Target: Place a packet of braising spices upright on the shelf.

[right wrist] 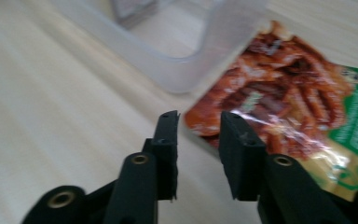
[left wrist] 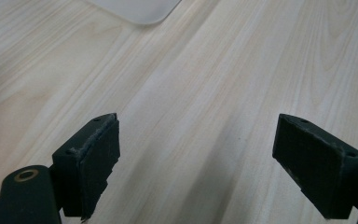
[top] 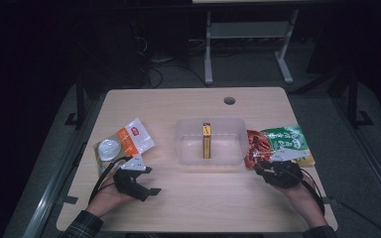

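No print on any package is readable.

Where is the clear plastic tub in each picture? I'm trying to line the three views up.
High view: clear plastic tub at table centre, a yellow box inside it.
Left gripper view: one rounded corner at the top edge, beyond the open gripper.
Right gripper view: near corner at upper centre, touching the red-and-green snack bag.
Shared landmark: the light wooden table.

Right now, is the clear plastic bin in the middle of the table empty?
No. In the high view the clear bin holds a narrow yellow box lying along its middle.
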Motion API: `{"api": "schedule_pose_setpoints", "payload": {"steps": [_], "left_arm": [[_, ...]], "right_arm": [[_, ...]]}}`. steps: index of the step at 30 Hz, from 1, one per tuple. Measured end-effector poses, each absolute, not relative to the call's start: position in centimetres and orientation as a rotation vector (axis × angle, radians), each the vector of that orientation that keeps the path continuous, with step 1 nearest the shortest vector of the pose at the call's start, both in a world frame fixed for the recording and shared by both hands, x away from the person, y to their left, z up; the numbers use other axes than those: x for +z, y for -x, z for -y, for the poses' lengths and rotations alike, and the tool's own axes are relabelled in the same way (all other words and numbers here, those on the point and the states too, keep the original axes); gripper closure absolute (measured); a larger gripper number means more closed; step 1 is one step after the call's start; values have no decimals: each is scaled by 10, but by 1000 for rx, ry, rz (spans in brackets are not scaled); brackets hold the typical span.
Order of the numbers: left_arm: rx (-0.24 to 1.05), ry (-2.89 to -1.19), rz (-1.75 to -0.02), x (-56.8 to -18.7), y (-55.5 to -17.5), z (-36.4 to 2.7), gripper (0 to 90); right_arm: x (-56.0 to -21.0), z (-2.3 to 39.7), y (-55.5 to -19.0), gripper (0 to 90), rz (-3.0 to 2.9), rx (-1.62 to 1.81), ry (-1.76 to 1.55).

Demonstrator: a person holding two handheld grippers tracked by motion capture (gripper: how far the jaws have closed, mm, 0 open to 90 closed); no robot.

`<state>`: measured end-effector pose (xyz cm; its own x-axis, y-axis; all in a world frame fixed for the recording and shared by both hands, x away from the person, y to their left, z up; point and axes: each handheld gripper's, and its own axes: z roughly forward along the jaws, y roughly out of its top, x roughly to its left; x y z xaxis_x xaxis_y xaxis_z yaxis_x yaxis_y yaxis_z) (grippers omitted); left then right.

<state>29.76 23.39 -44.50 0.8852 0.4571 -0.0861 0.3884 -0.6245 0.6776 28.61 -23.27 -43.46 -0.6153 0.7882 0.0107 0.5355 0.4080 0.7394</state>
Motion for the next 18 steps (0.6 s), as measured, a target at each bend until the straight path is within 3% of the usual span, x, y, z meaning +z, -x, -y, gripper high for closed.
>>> {"api": "schedule_pose_setpoints", "payload": {"steps": [4,7,18], "left_arm": [[125,-2325,-590,-447,-296,-232,142],[128,-2326,-574,-447,-296,-231,142],[126,-2330,-565,-449,-294,-224,142]], "right_arm": [[-433,238,-299,832,-2295,1008,-1188],[-431,241,-309,882,-2271,1004,-1212],[-424,255,-348,899,-2198,997,-1269]]}}
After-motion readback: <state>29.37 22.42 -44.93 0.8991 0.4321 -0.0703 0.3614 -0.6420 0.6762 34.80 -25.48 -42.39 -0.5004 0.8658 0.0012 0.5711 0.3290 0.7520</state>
